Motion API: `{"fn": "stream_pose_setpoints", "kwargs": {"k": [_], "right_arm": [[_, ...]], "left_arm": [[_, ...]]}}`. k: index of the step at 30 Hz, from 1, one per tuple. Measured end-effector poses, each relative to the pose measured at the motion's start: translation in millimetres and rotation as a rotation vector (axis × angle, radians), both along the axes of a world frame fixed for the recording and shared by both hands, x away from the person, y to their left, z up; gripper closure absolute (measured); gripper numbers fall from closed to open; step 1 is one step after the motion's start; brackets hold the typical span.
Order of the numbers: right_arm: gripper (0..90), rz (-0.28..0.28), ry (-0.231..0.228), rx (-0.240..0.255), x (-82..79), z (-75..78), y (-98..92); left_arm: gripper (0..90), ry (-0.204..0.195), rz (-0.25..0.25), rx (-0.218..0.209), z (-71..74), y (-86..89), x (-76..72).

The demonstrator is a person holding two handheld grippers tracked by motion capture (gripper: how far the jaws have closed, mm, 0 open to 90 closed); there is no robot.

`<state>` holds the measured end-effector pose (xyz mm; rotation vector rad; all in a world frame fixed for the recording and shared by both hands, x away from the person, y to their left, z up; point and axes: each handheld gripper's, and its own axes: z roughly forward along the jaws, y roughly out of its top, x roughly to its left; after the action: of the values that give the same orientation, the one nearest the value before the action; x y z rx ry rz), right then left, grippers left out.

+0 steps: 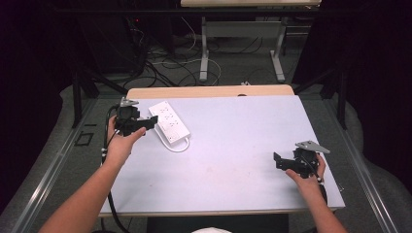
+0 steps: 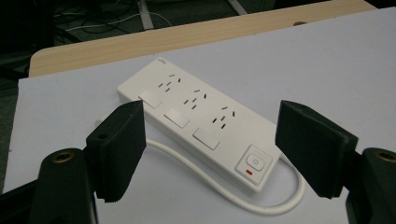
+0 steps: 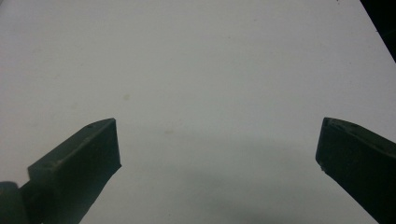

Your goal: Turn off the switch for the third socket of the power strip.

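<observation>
White power strip [image 1: 168, 121] lies flat on the pale table top [image 1: 233, 145], at the far left part of it, angled so one short end points toward the wooden table edge [image 1: 209, 91] at the back. Its white cable [image 1: 179, 146] loops out from the near end and curls on the table. In the left gripper view the power strip [image 2: 201, 121] shows three socket groups, three flat rocker switches and one round power button [image 2: 253, 161] with a small red mark, button end nearest the camera. Left gripper [image 1: 145, 122] is held in the left hand [image 1: 119, 145] just beside the strip's left side, pointing at it; jaws spread wide, nothing between the pads, strip seen through the gap, not touching as far as I can tell. Right gripper [image 1: 277, 160] sits in the right hand [image 1: 306, 175] at the near right of the table, well apart from the strip, pointing left across bare table. Its jaws are spread wide too, with bare table [image 3: 210, 93] between them, holding nothing. Floor behind the table has a tangle of cables [image 1: 165, 63] and a desk frame [image 1: 240, 48].
</observation>
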<state>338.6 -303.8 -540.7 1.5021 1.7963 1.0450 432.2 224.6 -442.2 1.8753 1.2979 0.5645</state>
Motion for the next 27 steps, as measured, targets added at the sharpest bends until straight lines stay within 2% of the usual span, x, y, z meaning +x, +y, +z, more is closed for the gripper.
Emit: {"fn": "stream_pose_setpoints", "kwargs": {"k": [4,6,14,19,27], "right_arm": [[0.0,-0.006,-0.004,-0.002,0.7,-1.3,0.8],[0.0,-0.004,-0.003,-0.005,0.8,-1.5,0.9],[0.0,-0.011,0.014,0.008,0.1,-2.0,2.4],[0.0,-0.009,0.014,0.001,0.5,-3.1,3.1],[0.0,-0.019,0.015,-0.006,-0.3,-3.9,6.1]], "left_arm": [[25.9,0.006,0.005,0.000,7.8,0.0,6.3],[26.6,0.013,0.013,-0.020,12.8,-0.7,11.0],[28.1,0.025,0.022,-0.036,22.1,-2.9,23.9],[29.4,0.051,0.023,-0.054,28.1,-5.5,34.6],[31.1,0.087,0.032,-0.107,36.7,-9.8,53.6]]}}
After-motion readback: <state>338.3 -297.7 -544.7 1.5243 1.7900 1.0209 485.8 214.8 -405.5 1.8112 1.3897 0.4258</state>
